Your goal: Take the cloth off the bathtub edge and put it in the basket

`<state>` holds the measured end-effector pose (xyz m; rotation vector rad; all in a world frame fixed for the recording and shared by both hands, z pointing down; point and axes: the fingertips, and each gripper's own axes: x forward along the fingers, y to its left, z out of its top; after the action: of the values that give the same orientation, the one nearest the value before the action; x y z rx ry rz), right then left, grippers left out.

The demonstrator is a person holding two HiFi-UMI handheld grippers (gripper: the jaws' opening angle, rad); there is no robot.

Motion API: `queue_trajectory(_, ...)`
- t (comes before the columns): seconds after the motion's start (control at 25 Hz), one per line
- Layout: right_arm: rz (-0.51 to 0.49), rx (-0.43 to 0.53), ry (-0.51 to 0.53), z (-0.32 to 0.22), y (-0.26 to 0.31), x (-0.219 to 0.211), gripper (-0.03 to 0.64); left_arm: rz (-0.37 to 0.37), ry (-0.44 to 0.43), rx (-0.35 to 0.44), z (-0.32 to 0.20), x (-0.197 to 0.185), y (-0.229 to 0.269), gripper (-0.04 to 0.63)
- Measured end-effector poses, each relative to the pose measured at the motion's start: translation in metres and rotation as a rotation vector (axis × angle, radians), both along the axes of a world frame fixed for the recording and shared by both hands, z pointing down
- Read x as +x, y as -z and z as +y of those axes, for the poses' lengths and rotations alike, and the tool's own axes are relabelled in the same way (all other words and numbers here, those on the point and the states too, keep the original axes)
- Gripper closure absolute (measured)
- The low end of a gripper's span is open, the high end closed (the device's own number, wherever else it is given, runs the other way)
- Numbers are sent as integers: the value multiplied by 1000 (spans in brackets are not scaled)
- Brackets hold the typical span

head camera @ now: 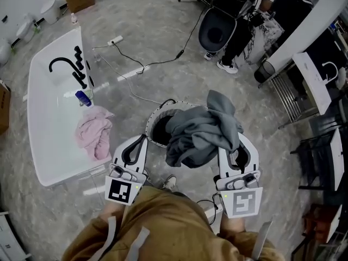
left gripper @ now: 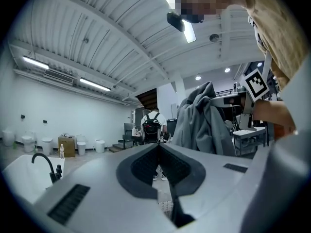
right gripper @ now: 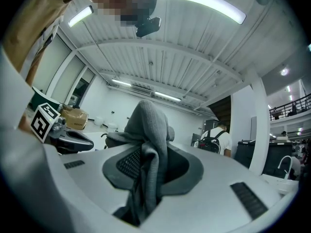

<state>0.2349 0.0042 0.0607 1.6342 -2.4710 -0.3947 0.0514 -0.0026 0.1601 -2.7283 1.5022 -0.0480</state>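
Observation:
A grey cloth (head camera: 201,132) hangs bunched over a round white basket (head camera: 154,118) on the floor, and my right gripper (head camera: 238,140) is shut on it. In the right gripper view the cloth (right gripper: 146,130) is pinched between the jaws and drapes down out of them. My left gripper (head camera: 142,141) sits beside the basket's left rim, jaws shut with nothing between them (left gripper: 158,145). A pink cloth (head camera: 93,132) lies crumpled at the near right edge of the white bathtub (head camera: 49,162), to the left of my left gripper.
A black faucet (head camera: 68,67) and a blue bottle (head camera: 83,97) stand on the bathtub's rim. A power strip (head camera: 115,40) and cables trail across the floor behind the basket. A black chair (head camera: 217,29), a standing person and metal racks (head camera: 293,97) fill the far right.

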Motion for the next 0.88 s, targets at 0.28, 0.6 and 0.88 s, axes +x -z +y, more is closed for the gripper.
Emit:
queue_trajectory(0.28, 0, 18, 6, -32, 7, -16, 525, -24, 1, 3, -19, -12, -1, 588)
queue_trajectory(0.6, 53, -27, 17, -86, -47, -40, 525, -46, -55, -47, -59, -10, -42, 589)
queue_trajectory(0.88, 109, -84, 3, -141, -154, -41, 525, -107, -88, -65, -105, -7, -123, 588)
